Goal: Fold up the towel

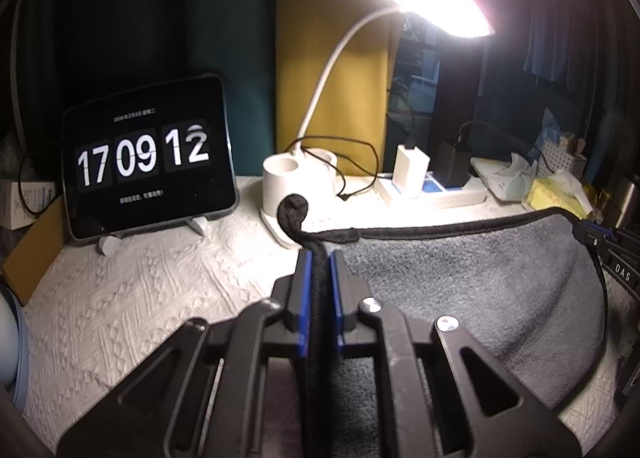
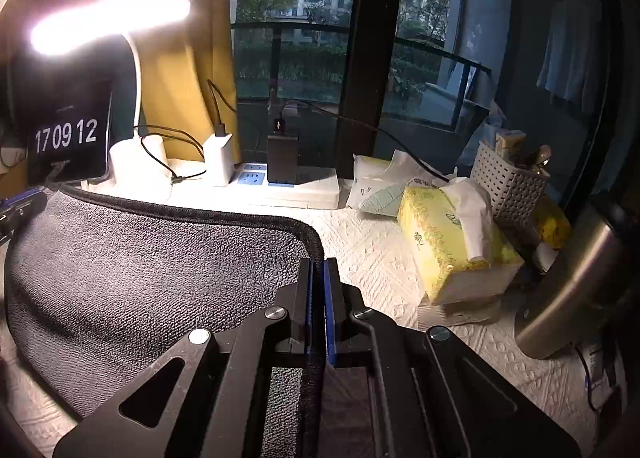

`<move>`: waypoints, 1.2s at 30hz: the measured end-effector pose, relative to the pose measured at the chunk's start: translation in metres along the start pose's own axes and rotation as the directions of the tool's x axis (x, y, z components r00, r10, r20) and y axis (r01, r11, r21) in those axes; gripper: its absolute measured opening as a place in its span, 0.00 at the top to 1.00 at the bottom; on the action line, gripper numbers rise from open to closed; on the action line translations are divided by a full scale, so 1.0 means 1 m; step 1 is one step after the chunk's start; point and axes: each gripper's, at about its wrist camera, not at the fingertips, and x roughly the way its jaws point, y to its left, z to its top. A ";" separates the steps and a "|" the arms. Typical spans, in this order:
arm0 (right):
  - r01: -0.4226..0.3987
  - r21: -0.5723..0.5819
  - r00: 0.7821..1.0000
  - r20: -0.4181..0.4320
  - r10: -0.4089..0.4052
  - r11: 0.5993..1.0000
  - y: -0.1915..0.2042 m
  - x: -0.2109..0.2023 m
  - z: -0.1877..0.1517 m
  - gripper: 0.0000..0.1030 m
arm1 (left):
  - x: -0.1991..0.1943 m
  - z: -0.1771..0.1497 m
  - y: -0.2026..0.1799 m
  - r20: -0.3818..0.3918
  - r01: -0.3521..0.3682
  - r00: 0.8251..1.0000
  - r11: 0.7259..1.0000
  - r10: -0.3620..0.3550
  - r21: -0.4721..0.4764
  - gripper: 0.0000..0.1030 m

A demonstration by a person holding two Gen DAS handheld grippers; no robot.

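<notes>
A grey towel [image 1: 472,278] with a black hem hangs stretched between both grippers above the white textured tablecloth [image 1: 132,298]. My left gripper [image 1: 320,258] is shut on the towel's left corner, and the hem curls up past its tips. My right gripper [image 2: 319,266] is shut on the towel's right corner [image 2: 160,278]. The right gripper also shows at the right edge of the left wrist view [image 1: 600,242], and the left gripper at the left edge of the right wrist view [image 2: 16,206].
A tablet clock [image 1: 148,166] stands at the back left. A white desk lamp [image 1: 296,178], a power strip with chargers [image 2: 280,182], a yellow tissue box [image 2: 452,242], a white basket [image 2: 512,182] and a steel bottle [image 2: 572,286] line the back and right.
</notes>
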 end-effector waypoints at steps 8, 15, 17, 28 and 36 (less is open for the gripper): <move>-0.001 -0.003 1.000 -0.031 0.001 1.000 0.000 0.019 -0.005 0.94 | 0.021 0.000 -0.001 -0.044 -0.005 0.999 1.000 0.005 0.011 0.91; -0.007 -0.011 0.997 -0.083 0.006 1.000 0.002 0.039 -0.011 0.94 | 0.040 -0.007 0.001 -0.098 -0.002 0.995 1.000 0.003 0.008 0.91; -0.008 -0.011 0.995 -0.098 0.007 1.000 0.003 0.044 -0.013 0.94 | 0.046 -0.009 0.001 -0.119 -0.004 0.993 1.000 0.004 0.005 0.91; -0.018 -0.005 0.980 -0.198 0.017 1.000 0.004 0.068 -0.017 0.94 | 0.078 -0.014 0.010 -0.279 0.016 0.960 0.999 -0.027 -0.041 0.89; -0.006 -0.018 0.968 -0.251 0.002 1.000 0.008 0.078 -0.018 0.94 | 0.084 -0.018 0.011 -0.299 0.020 0.954 0.999 -0.034 -0.050 0.88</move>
